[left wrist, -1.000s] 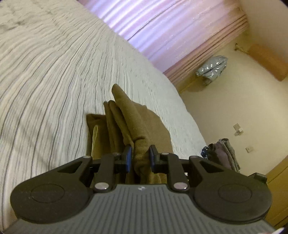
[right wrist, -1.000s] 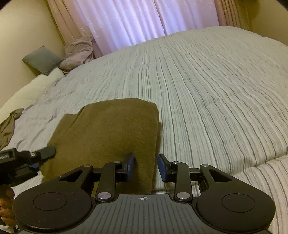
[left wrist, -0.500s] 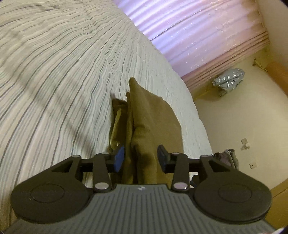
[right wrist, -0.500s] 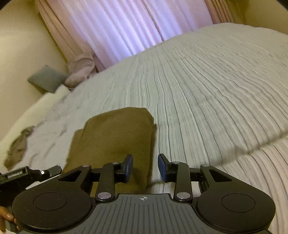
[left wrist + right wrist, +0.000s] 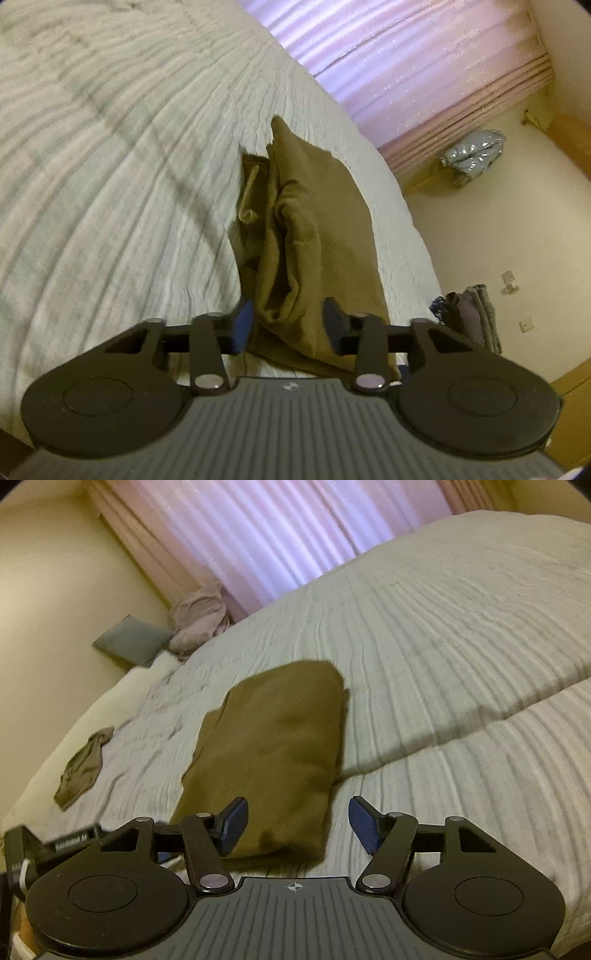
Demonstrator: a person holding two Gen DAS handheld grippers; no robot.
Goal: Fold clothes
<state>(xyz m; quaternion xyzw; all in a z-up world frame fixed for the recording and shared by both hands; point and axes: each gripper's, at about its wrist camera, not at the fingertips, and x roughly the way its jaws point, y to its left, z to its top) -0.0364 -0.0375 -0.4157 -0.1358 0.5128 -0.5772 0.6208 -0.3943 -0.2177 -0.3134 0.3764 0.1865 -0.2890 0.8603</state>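
Now the folded olive-brown cloth garment lies flat near my edge of the pale striped quilted bed — my left gripper and right gripper both spread wide, holding nothing, with bare quilt stretching beyond its right edge.

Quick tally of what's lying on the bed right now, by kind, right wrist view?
Folded olive-brown garment: 1
Crumpled olive garment, unfolded: 1
Grey pillow: 1
Pinkish bundled cloth: 1
Total: 4
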